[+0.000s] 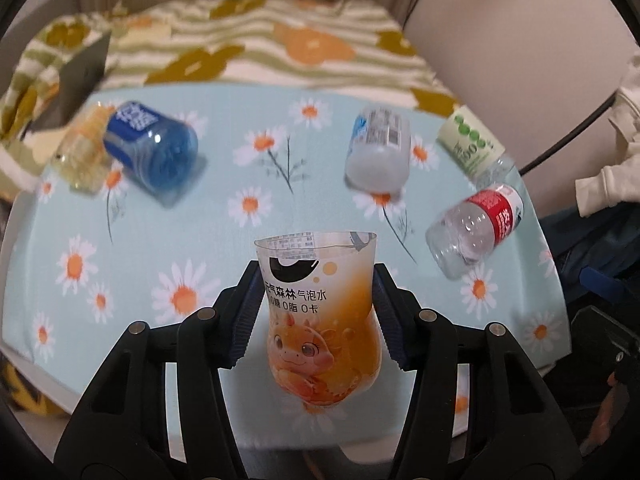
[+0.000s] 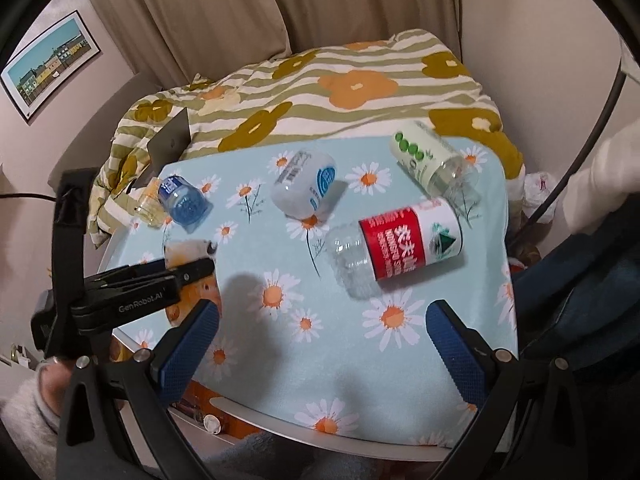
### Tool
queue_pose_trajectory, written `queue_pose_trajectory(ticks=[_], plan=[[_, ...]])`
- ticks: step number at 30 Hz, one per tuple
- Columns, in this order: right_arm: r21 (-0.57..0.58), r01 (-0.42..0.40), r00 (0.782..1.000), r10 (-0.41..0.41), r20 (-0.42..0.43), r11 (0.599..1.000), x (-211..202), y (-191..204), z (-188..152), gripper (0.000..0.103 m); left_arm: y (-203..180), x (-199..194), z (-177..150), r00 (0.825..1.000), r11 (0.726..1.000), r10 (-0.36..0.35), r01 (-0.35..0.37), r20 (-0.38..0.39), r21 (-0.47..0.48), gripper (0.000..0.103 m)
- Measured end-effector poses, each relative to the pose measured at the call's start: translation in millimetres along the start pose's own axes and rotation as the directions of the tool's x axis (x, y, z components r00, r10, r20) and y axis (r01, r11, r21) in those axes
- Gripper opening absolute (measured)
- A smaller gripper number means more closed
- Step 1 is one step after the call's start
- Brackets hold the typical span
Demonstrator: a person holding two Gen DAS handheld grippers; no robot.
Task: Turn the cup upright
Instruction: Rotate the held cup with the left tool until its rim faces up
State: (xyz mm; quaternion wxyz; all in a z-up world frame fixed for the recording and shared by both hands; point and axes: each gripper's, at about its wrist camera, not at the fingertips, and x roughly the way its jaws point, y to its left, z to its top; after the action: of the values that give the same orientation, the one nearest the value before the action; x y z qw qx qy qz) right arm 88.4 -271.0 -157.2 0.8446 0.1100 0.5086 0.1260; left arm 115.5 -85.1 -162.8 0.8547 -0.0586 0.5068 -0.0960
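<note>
Left gripper (image 1: 316,312) pinching the orange cup (image 1: 320,320), cup upright with open rim on top.

Blue pads (image 1: 244,316) press both sides of the cup's waist; it sits over the near edge of the daisy-print table (image 1: 168,240), contact with the cloth can't be confirmed. Right gripper (image 2: 322,344) hangs over the near right part of the table, fingers spread wide, nothing between them. From the right wrist view the cup (image 2: 188,252) shows at far left, mostly hidden behind the left gripper (image 2: 160,280). Other cut-bottle cups lie on their sides further back: blue one (image 1: 152,148), white one (image 1: 378,148), green-label one (image 1: 472,142), red-label one (image 1: 476,228) nearest the right gripper. Striped floral blanket (image 1: 248,48) behind the table.
</note>
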Motion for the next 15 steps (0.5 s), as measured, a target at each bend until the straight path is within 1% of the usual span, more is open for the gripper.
queue_pose_trajectory(ticks=[3,5,9,12,15], plan=[[0.006,0.018,1.000,-0.018,-0.001,1.000,6.5,-0.3,-7.5,0.103,1.1,4.7,-9.2,0.995,0.999,0.001,-0.004,0.096,0.033,0.058],[0.013,0.030,1.000,-0.030,0.002,0.999,10.7,-1.0,-14.1,0.103,0.8,6.3,-14.9,0.988,0.999,0.002,-0.010,0.154,0.051,0.058],[0.015,0.048,0.999,-0.048,0.007,0.999,18.1,-0.9,-24.5,0.103,-1.1,10.3,-27.7,0.967,0.996,0.003,-0.025,0.256,0.082,0.058],[0.004,0.055,0.998,-0.055,0.024,0.998,21.5,1.3,-29.4,0.103,-4.2,10.8,-35.3,0.950,0.993,0.008,-0.043,0.312,0.106,0.058],[-0.016,0.062,0.997,-0.062,0.044,0.998,23.9,4.4,-32.3,0.103,-6.4,15.0,-40.6,0.940,0.991,0.018,-0.062,0.340,0.119,0.058]])
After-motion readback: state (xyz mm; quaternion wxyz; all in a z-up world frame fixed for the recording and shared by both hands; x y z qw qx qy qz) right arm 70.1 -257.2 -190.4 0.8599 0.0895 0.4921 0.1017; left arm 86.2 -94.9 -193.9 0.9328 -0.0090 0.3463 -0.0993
